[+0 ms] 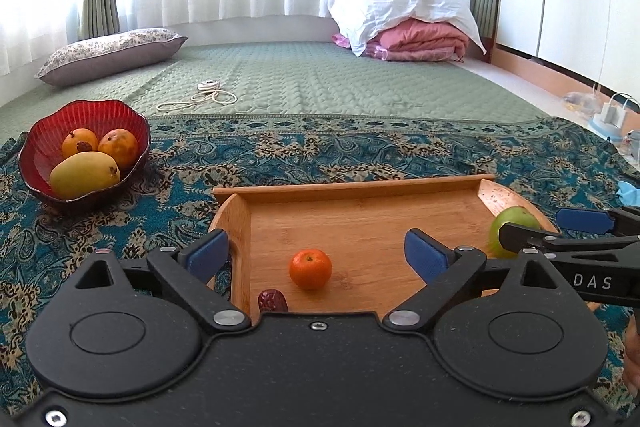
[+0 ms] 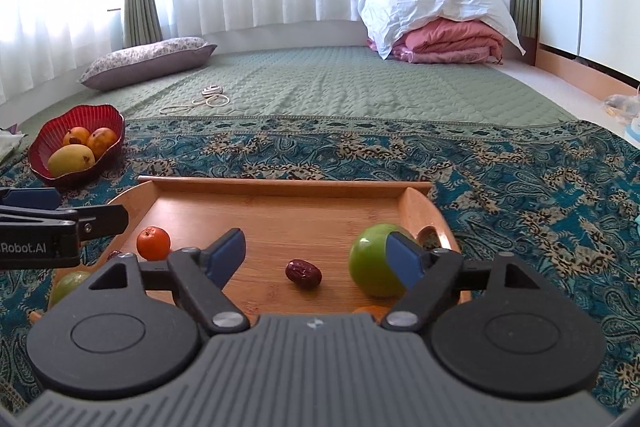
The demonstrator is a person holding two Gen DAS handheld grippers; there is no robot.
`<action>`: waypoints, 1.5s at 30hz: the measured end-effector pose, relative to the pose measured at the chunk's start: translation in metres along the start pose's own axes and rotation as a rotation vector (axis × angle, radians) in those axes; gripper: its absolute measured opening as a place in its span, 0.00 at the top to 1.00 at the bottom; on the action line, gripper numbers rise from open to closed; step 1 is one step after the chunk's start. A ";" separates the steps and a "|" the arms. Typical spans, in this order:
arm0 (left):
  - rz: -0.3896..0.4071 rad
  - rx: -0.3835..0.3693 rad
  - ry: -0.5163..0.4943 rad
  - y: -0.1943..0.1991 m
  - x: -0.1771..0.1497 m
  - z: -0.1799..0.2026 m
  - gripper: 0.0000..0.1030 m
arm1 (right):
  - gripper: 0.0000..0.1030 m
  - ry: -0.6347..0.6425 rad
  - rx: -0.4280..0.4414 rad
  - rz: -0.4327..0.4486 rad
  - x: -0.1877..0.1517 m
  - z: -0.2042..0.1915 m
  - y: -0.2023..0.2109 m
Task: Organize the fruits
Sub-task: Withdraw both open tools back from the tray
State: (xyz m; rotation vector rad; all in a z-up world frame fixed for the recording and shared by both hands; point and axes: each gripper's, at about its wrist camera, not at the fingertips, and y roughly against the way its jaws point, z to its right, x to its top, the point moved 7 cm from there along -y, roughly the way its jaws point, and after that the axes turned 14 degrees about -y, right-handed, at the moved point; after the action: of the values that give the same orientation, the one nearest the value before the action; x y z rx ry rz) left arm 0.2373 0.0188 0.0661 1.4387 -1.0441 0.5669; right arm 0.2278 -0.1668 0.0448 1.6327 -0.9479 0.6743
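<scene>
I judge the job partly done: three orange-yellow fruits already sit in the red bowl (image 1: pixel 84 151), upper left of my left view. Left on the wooden tray (image 1: pixel 360 223) mid-frame are a glossy tangerine (image 1: pixel 311 268), a wrinkled date (image 2: pixel 303 273) and a smooth green apple (image 2: pixel 374 261). My left tongs (image 1: pixel 316 253) gape wide around the tangerine; my right tongs (image 2: pixel 320 253) are wide too, one pad beside the apple

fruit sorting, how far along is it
Done: the red ribbed glass bowl holds three yellow-orange mango-like fruits. In hand: nothing; the left gripper and right gripper are open. Left on the wooden tray: small orange tangerine, green apple, dark red date.
</scene>
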 end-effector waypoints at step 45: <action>0.077 0.005 -0.020 0.074 -0.079 0.046 0.04 | 0.13 0.029 -0.033 0.041 -0.088 0.013 0.065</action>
State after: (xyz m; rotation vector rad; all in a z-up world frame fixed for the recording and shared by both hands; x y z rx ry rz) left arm 0.1261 0.0040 0.0299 1.4160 -1.1180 0.6125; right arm 0.1260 -0.1649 0.0024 1.5749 -0.9690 0.7048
